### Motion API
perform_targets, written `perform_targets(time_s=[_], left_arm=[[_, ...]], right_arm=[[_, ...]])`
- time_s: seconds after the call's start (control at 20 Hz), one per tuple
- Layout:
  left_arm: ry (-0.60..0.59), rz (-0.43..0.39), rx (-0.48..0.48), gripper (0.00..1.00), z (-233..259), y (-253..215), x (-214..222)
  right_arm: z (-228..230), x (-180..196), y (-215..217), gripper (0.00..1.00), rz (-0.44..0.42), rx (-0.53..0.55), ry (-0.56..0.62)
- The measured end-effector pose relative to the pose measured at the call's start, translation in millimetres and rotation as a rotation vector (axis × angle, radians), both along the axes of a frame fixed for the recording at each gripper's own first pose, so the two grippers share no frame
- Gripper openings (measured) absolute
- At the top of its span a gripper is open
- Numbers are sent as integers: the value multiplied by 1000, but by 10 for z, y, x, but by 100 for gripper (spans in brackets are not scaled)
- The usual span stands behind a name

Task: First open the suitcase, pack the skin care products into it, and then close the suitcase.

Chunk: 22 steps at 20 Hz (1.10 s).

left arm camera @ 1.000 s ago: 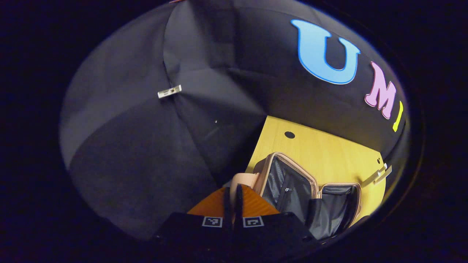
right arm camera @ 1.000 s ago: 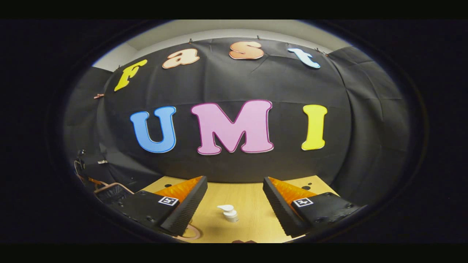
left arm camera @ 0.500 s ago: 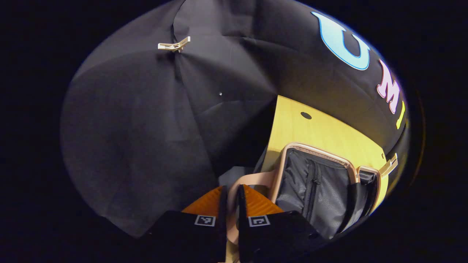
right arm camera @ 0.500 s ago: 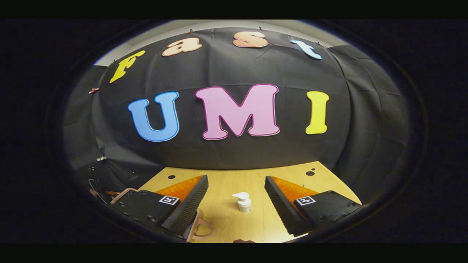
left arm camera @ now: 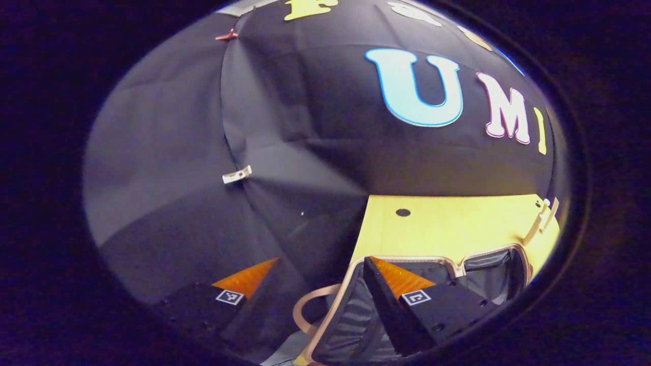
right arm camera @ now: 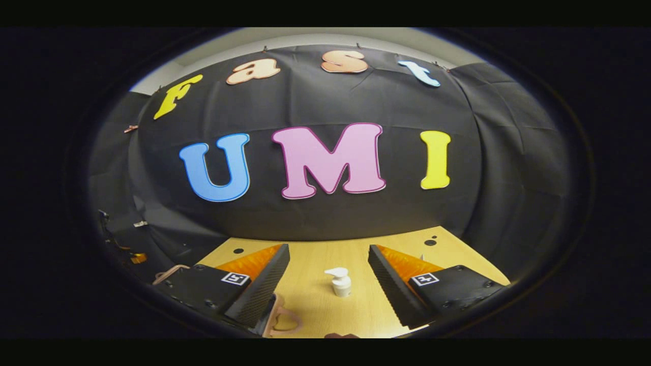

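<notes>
Pink-rimmed suitcase [left arm camera: 501, 264] lies open w/ dark lining, nothing inside.

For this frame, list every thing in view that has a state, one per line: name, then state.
suitcase: open, lying flat on the table, dark lining showing.
suitcase handle: free, between the left gripper's spread fingers, not clamped.
pump bottle: upright on the table, untouched, not yet packed.
left gripper: open, holding nothing.
right gripper: open, aimed at the pump bottle, apart from it.
table: bearing the suitcase.
</notes>
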<state>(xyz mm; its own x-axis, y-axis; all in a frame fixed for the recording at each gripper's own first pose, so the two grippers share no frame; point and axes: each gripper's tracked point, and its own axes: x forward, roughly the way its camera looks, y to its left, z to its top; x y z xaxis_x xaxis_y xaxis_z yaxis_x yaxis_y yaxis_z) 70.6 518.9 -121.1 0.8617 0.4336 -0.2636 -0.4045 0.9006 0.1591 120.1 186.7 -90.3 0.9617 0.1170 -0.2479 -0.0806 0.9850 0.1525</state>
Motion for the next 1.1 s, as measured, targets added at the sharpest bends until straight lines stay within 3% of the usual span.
perform_targets(time_s=[0.25, 0.35, 0.4, 0.5, 0.6, 0.75, 0.85, 1.1], left_arm=[[-196, -184, 17, 96, 847, -1303, 236], [-268, -250, -55, 92, 916, -1926, 268], [-279, -304, -132, 96, 876, -2302, 269], [-245, -412, -202, 96, 671, -2985, 302], [-197, -447, -171, 96, 470, -3439, 392], [-141, -501, -195, 96, 234, -3974, 561], [-68, -524, -184, 96, 26, -4291, 674], [-19, -586, -140, 96, -135, -4938, 889]], right_arm=[[77, -155, -292, 99, -29, -81, -76], [57, -198, -417, 99, -37, -121, -91], [32, -203, -465, 98, -37, -135, -91], [11, -188, -538, 94, -32, -144, -98], [-23, -153, -614, 100, -26, -159, -104], [-97, -110, -736, 95, -14, -157, -105], [-198, -66, -850, 97, -16, -154, -92], [-485, 101, -1132, 97, -16, -139, -55]])
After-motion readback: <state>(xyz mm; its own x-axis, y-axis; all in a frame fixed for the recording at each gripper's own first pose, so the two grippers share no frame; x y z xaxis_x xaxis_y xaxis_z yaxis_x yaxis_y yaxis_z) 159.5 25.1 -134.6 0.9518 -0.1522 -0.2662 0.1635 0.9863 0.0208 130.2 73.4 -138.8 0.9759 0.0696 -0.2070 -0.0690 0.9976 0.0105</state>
